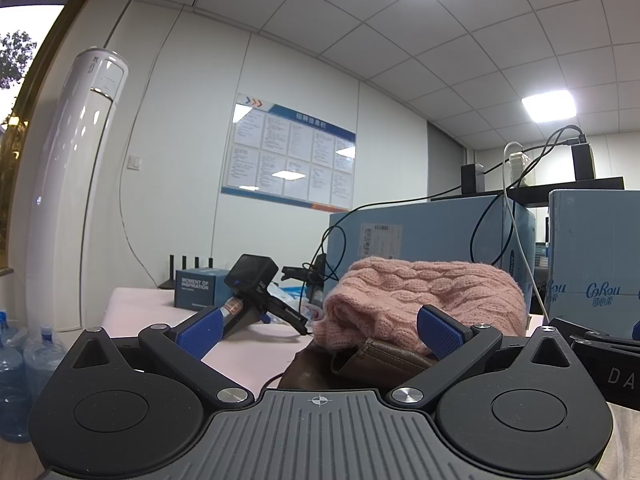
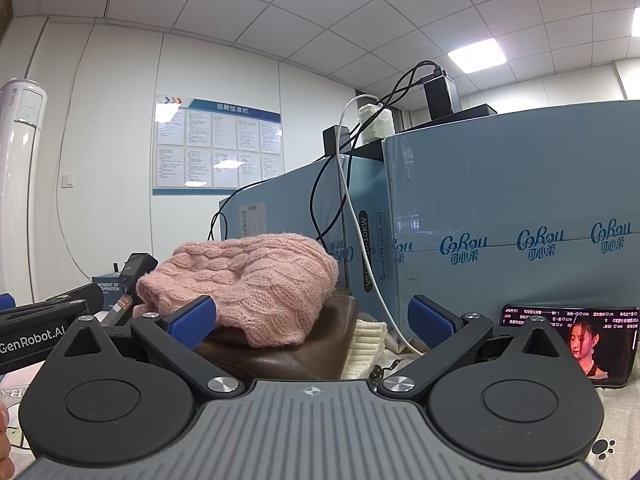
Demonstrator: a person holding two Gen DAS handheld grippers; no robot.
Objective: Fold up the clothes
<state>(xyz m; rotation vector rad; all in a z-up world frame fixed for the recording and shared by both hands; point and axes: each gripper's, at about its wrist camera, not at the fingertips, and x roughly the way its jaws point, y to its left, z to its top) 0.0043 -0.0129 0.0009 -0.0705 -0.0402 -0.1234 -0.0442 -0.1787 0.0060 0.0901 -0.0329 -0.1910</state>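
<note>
Pink cable-knit sweater (image 1: 424, 300), all bunched up, is sitting on top of a folded brown leather-looking garment (image 2: 296, 344) on the table, right in front of the big light-blue cardboard boxes (image 2: 516, 220). Both hand-held grippers are low and pointed at the pile. The left gripper (image 1: 320, 330) has its blue-padded fingers spread wide with nothing between them; the right-hand pad sits just in front of the sweater's edge, can't tell if it's touching. The right gripper (image 2: 312, 318) is wide open too and holding nothing, its left pad near the sweater's lower edge. A cream ribbed knit piece (image 2: 366, 344) pokes out beside the brown garment. A phone (image 2: 576, 348) with a video playing leans against the box at right. Another black gripper with a camera (image 1: 256, 296) lies on the table past the left one.
</note>
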